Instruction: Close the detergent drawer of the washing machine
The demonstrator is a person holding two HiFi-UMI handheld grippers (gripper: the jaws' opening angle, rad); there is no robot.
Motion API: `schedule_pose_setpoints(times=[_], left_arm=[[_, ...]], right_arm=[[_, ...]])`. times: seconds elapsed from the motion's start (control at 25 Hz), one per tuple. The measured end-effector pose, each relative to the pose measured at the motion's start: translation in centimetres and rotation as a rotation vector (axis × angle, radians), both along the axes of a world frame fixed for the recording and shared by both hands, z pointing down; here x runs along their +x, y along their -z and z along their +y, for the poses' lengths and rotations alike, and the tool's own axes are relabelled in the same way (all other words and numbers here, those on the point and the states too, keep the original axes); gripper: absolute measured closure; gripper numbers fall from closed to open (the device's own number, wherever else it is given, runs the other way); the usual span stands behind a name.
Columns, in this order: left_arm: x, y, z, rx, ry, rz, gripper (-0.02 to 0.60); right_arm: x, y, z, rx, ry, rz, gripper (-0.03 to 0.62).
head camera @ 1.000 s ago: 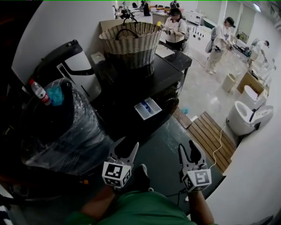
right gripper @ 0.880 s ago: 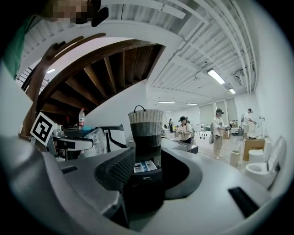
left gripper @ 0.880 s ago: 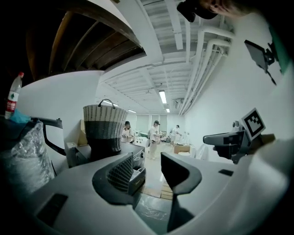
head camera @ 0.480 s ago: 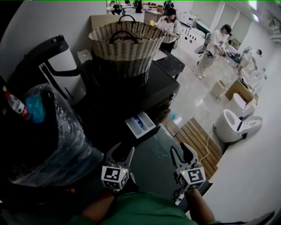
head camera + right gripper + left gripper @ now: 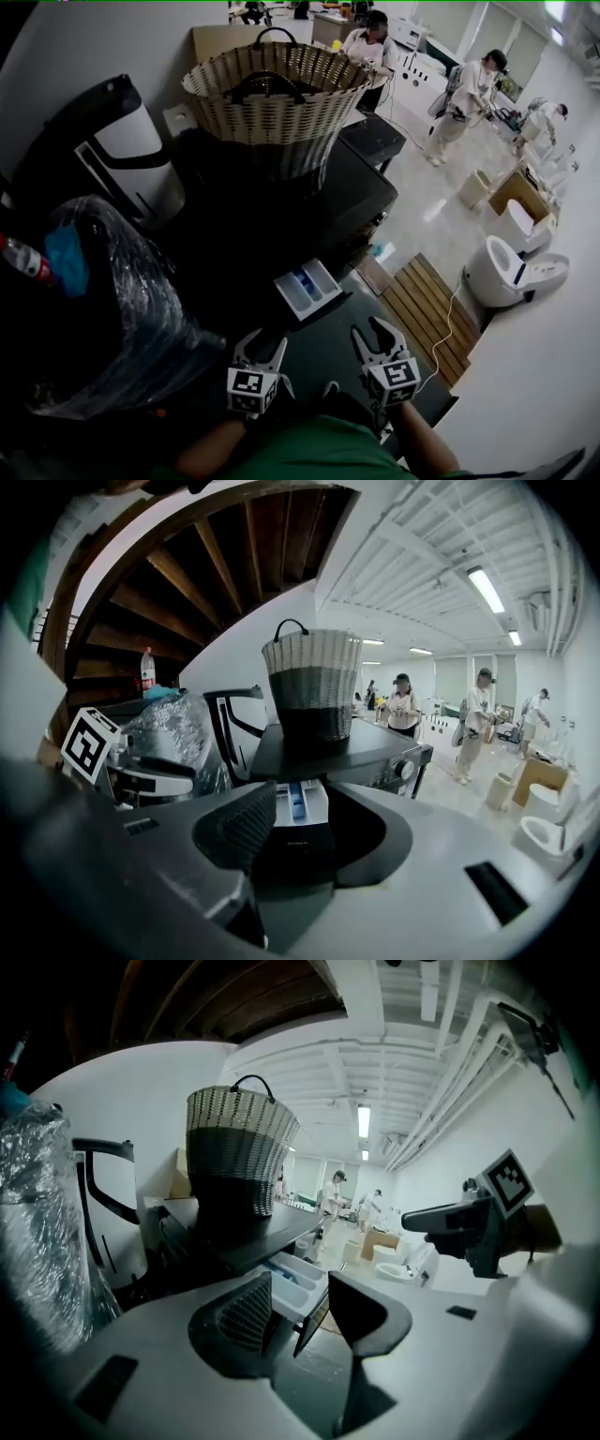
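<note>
This is looking like a big open test lab stocked with household gear rather than a home. A washing machine (image 5: 309, 192) is standing out on the bare floor with a basket (image 5: 272, 94) sitting on top. Toilets (image 5: 506, 272) are sitting in the open beside a slatted wooden mat (image 5: 427, 309). People (image 5: 466, 94) are standing about at tables farther back. Bare pipes (image 5: 457, 1063) are running along the white ceiling, strip lights (image 5: 486, 588) are glowing, and the underside of a wooden stair (image 5: 187, 574) is curving overhead. A bundle wrapped in plastic film (image 5: 103, 309) is standing close by.
</note>
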State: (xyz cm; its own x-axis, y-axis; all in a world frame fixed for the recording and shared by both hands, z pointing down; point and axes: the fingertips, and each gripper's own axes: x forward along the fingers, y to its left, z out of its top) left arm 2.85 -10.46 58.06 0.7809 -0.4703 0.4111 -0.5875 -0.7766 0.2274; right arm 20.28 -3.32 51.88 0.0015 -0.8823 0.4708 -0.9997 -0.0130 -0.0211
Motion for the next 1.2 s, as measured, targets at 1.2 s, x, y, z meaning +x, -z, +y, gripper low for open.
schedule_pose_setpoints(times=[1.2], left_arm=[[0.4, -6.9, 0.1, -0.206, 0.482, -0.177, 0.382]], right_arm=[[-0.2, -20.3, -7.4, -0.520, 0.308, -0.113, 0.387]])
